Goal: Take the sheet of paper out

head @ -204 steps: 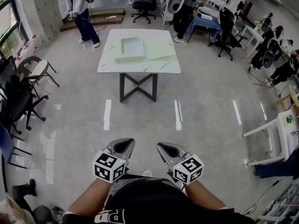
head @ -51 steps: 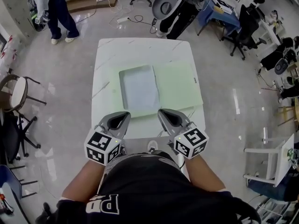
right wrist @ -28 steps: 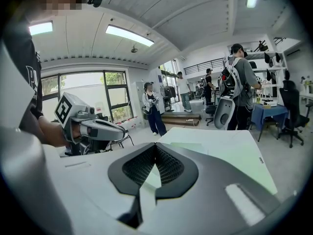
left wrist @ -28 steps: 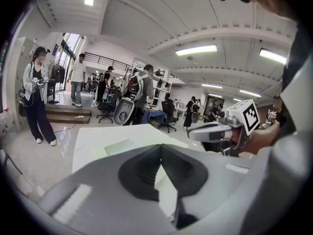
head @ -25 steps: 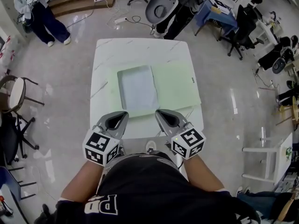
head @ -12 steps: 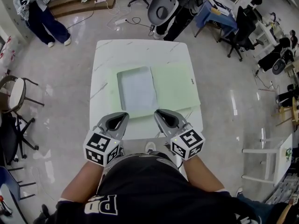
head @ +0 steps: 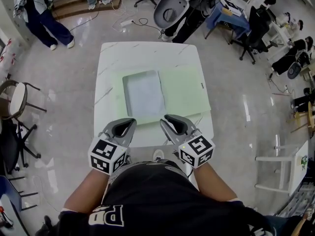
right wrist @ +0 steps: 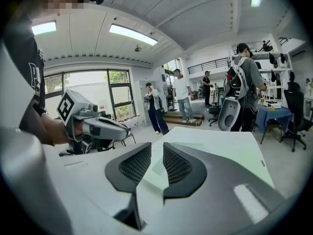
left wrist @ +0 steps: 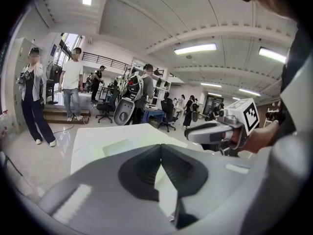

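Observation:
A sheet of white paper (head: 144,93) lies flat in the left half of an opened pale green folder (head: 184,88) on the white marble table (head: 147,53). Both grippers hover side by side over the table's near edge, short of the folder and touching nothing. My left gripper (head: 132,121) (left wrist: 160,146) has its jaw tips pressed together and holds nothing. My right gripper (head: 164,118) (right wrist: 157,145) shows a narrow gap between its jaws, with nothing in it. Each gripper view shows the other gripper off to the side, and the table with the folder (right wrist: 205,148) stretches ahead.
A round stool (head: 19,98) and dark chairs stand left of the table. Beyond the far edge is a grey office chair (head: 170,6) with cables on the floor. People (head: 34,9) stand at the far left. A white rack (head: 283,173) is at the right.
I have walked from across the room up to the table's near edge. In the last second my right gripper has drifted slightly left; the people at the back have shifted.

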`<state>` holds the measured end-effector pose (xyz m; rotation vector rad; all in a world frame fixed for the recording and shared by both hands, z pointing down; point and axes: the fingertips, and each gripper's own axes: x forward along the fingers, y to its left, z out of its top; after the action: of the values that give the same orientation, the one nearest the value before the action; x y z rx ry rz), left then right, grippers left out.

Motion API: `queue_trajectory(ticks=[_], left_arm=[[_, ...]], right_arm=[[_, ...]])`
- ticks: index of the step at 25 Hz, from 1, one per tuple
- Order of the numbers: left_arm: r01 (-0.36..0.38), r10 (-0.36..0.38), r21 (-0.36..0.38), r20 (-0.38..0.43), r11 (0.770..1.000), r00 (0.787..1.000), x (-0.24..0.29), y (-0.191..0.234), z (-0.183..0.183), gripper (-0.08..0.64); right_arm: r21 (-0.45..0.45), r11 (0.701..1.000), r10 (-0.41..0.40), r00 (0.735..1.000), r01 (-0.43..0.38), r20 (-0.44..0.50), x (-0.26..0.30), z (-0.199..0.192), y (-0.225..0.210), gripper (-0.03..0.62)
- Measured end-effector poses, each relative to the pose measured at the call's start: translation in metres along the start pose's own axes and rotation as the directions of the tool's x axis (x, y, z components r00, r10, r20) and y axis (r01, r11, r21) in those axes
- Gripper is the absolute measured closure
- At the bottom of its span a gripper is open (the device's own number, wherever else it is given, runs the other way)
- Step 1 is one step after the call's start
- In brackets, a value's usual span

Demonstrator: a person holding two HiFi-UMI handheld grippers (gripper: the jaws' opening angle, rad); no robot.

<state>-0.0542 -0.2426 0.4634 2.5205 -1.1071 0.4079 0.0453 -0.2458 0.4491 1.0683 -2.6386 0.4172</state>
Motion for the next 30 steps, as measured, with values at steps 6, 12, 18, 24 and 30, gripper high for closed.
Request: queue_trajectory(ticks=[6, 12, 18, 24, 30], left_arm=[[0.005, -0.005, 0.005, -0.009, 1.000, 1.000, 0.001, -0.002, -0.002, 0.503], [-0.003, 0.003, 0.002, -0.012, 1.000, 1.000, 0.001, 0.002, -0.004, 0.503], [-0.001, 0.001, 0.000, -0.013, 1.000, 1.000, 0.001, 0.004, -0.005, 0.502], [-0.017, 0.017, -0.005, -0.017, 1.000, 1.000, 0.002, 0.007, -0.007, 0.503], [-0.048, 0.048, -0.015, -0.023, 0.999, 0.999, -0.001, 0.012, -0.009, 0.503]], right_arm=[[0.008, 1.000, -0.018, 0.999, 0.018, -0.028, 0.000, -0.007, -0.007, 0.541], [0.008, 1.000, -0.018, 0.999, 0.018, -0.031, 0.002, -0.009, -0.007, 0.541], [0.007, 1.000, -0.026, 0.999, 0.027, -0.037, 0.005, -0.011, -0.012, 0.541], [0.013, 0.998, -0.056, 0.997, 0.056, -0.052, 0.006, -0.015, -0.032, 0.541], [0.044, 0.994, -0.093, 0.987, 0.100, -0.132, 0.017, -0.043, -0.066, 0.541]])
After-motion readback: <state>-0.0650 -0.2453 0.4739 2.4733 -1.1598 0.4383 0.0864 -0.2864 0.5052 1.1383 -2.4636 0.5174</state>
